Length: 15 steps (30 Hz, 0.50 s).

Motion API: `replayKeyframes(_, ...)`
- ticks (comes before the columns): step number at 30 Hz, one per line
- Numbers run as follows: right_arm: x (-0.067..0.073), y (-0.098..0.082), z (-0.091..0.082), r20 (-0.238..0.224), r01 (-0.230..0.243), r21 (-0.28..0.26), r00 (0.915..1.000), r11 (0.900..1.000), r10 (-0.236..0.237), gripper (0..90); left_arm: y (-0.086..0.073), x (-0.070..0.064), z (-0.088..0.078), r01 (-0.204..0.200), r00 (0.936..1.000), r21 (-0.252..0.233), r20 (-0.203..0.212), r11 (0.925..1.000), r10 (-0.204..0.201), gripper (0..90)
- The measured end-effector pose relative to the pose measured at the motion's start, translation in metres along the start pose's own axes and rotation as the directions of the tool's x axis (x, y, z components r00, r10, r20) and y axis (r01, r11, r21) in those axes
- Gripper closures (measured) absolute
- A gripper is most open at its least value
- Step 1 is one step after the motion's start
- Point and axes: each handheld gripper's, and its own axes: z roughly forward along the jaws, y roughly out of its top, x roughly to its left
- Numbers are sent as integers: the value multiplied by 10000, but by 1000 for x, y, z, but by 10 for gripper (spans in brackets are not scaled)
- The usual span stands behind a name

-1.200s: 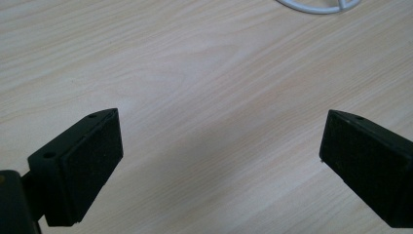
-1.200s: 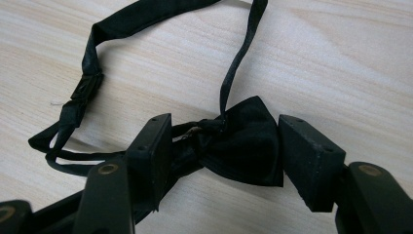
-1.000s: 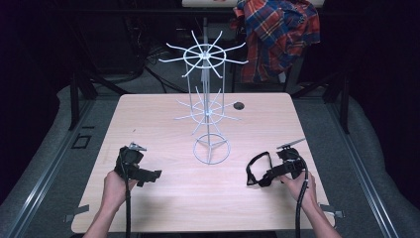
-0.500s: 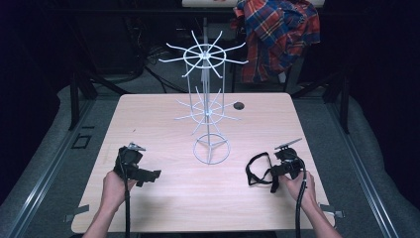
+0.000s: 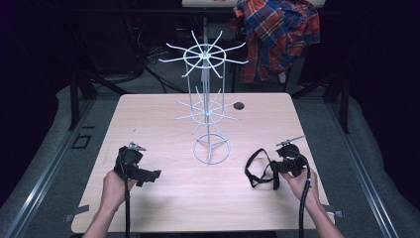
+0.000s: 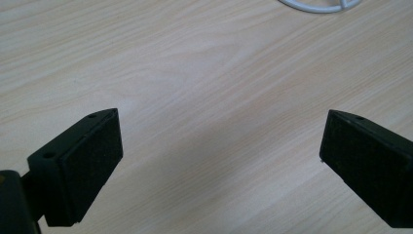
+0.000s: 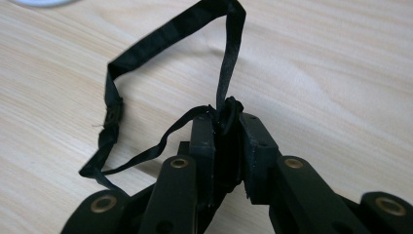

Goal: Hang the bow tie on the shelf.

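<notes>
Gripping the black strap (image 7: 114, 109) is the step in hand: the right gripper (image 7: 229, 122) has just been closing, and its jaws now stand clenched on a bunched part of the strap, with the rest looping out over the table (image 5: 163, 124). The strap lies to the right of the white wire rack (image 5: 208, 99), near the rack's ring-shaped base. To do this well, keep the pinch firm on the bunched section and lift slowly, so the loose loop hangs open wide enough to slip over one of the rack's arms.

The left gripper (image 6: 219, 141) waits to the left of the rack, jaws released and wide over bare wood.

The strap is flat woven webbing, limp, with a small buckle. The rack is thin, rigid wire with radiating arms on two tiers. The table is pale, smooth wood grain.
</notes>
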Motion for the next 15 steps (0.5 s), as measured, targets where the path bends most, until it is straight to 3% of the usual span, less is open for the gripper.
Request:
replayKeyframes(5, 3, 2, -10, -139, 248, -547, 9996, 9982, -256, 780, 0, 0, 0, -13, 10000, 9, 29, 10000, 13, 21)
replayKeyframes(15, 14, 5, -23, -169, 723, -1094, 9971, 9914, -746, 785, 0, 0, 0, -40, 10000, 29, 62, 10000, 40, 20)
